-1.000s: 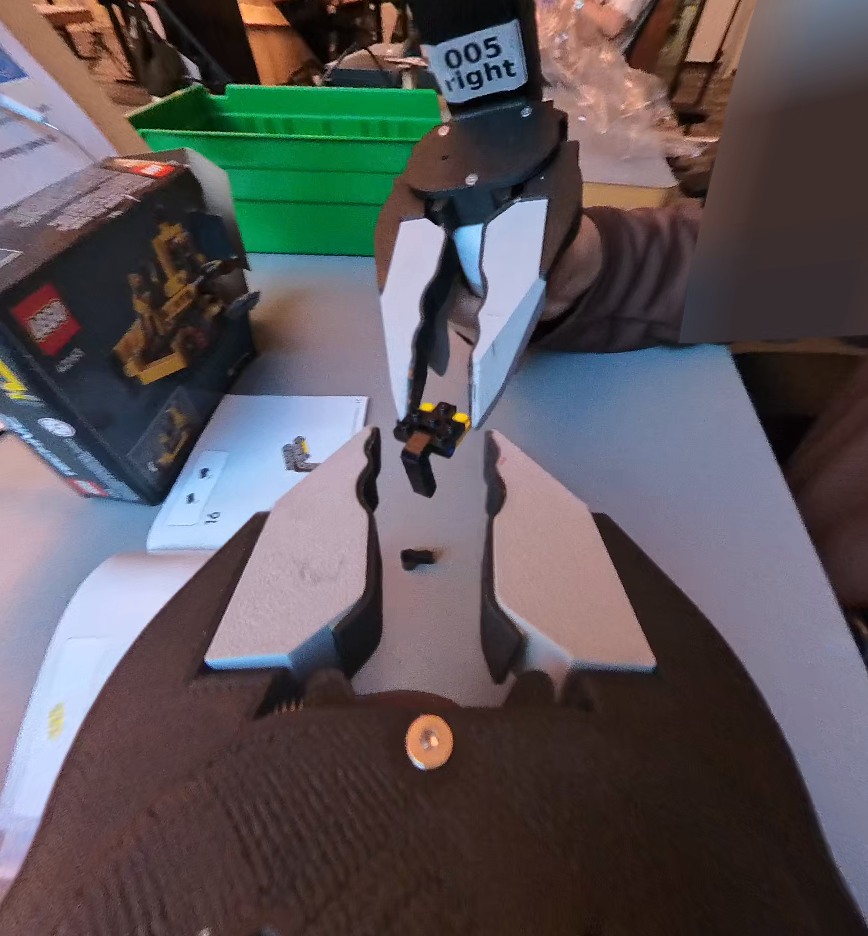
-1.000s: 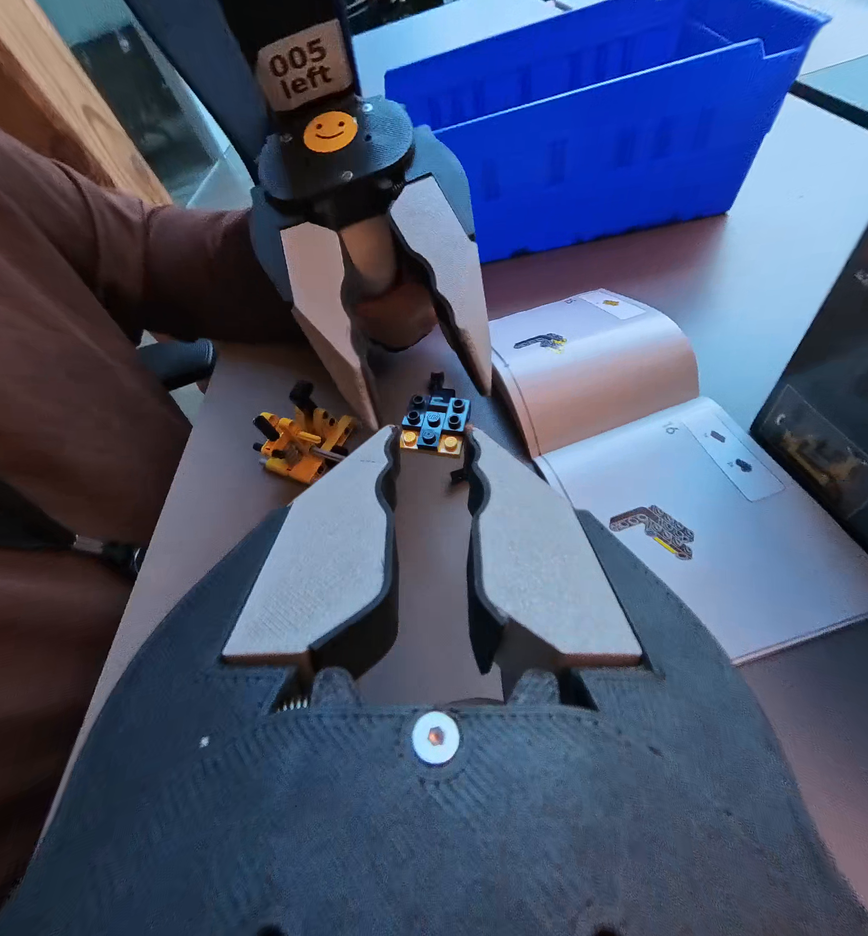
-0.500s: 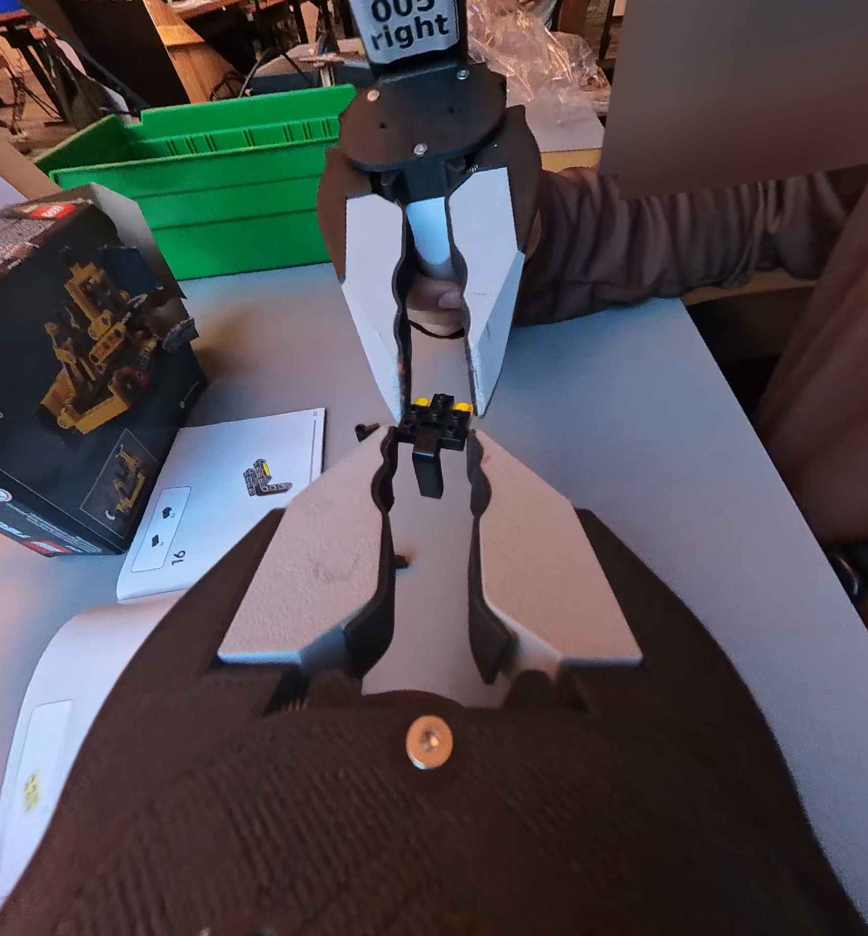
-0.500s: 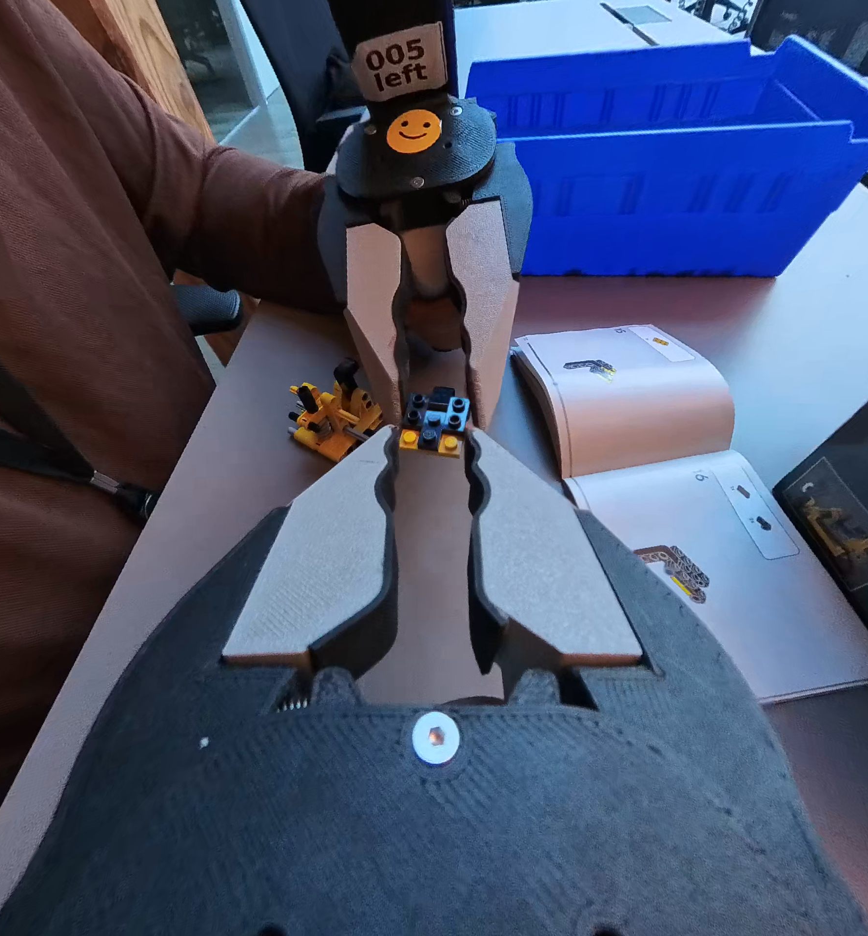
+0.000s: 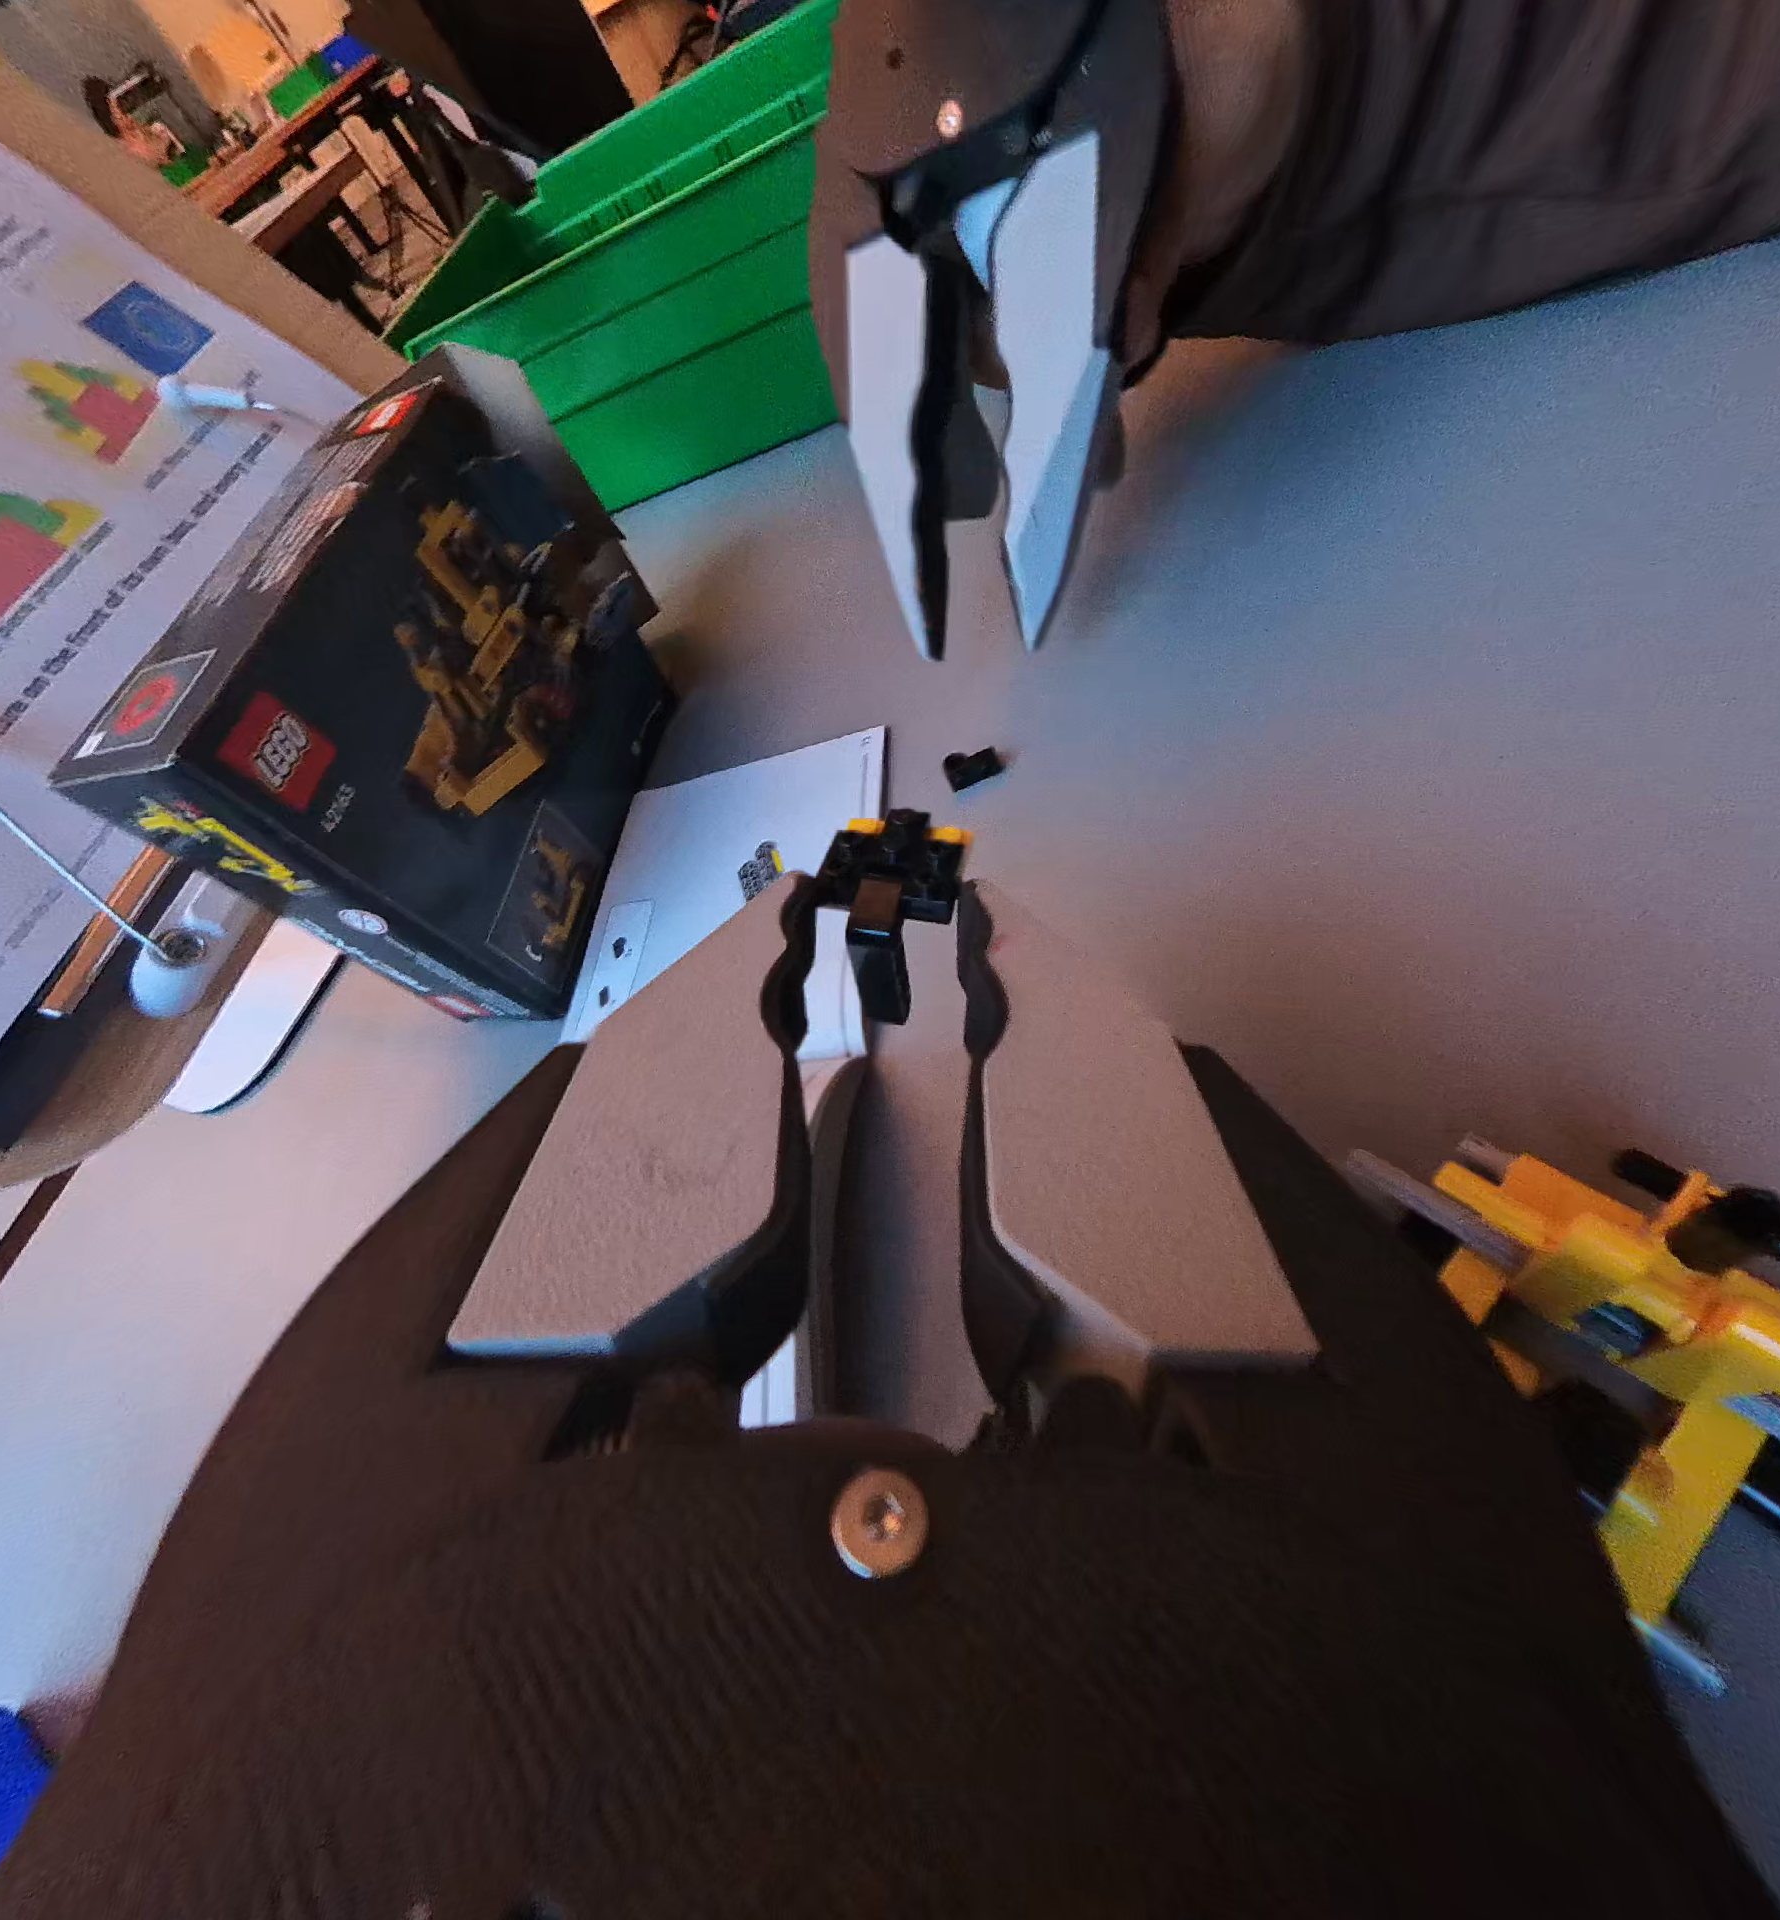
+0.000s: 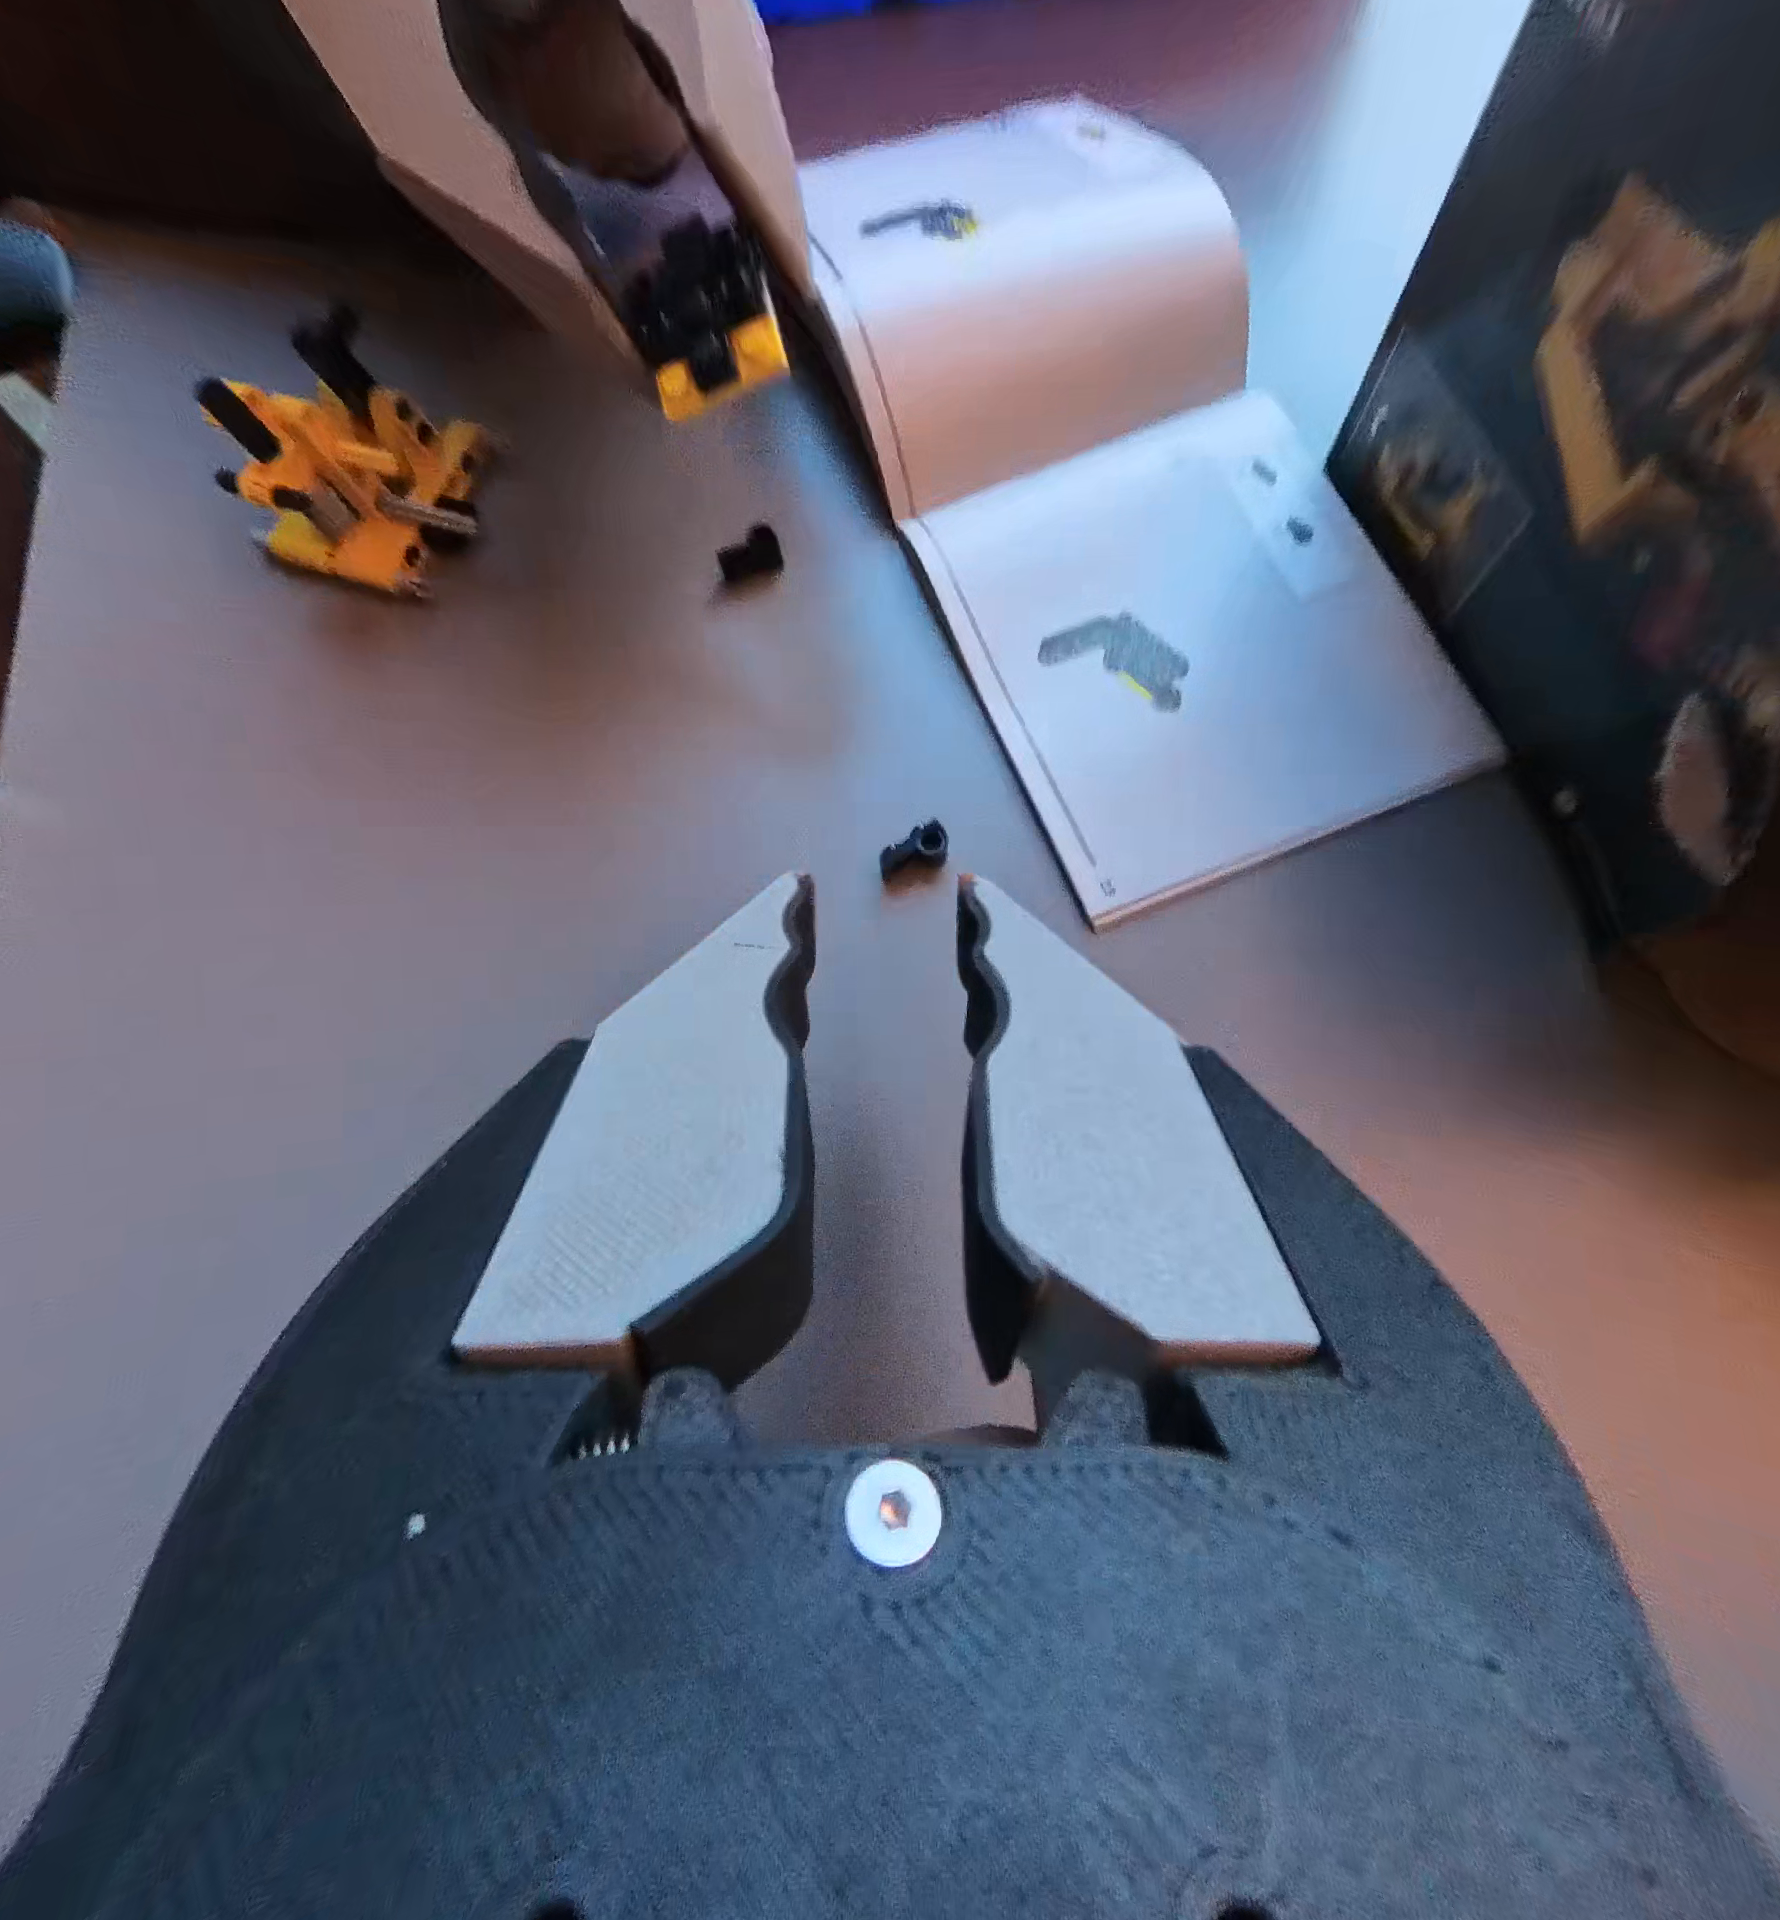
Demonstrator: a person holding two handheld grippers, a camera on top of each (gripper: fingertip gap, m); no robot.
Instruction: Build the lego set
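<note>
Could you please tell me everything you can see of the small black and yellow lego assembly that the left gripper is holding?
The small black and yellow assembly looks like hard plastic: a black studded block with two yellow pieces at its far corners and a black bar reaching back between the fingers. The left gripper pinches it at its fingertips, clear of the table. In the right wrist view it is blurred, yellow end foremost. Nothing else touches it; the right gripper is apart and empty.

A pale grey worktop (image 5: 1437, 675) is lit with a warm reddish cast. Green plastic bins (image 5: 678, 281) are stacked at its far edge. Behind them, wooden tables (image 5: 273, 177) are seen in a dim, orange-lit room. A printed poster (image 5: 24, 468) is propped at the left.
</note>
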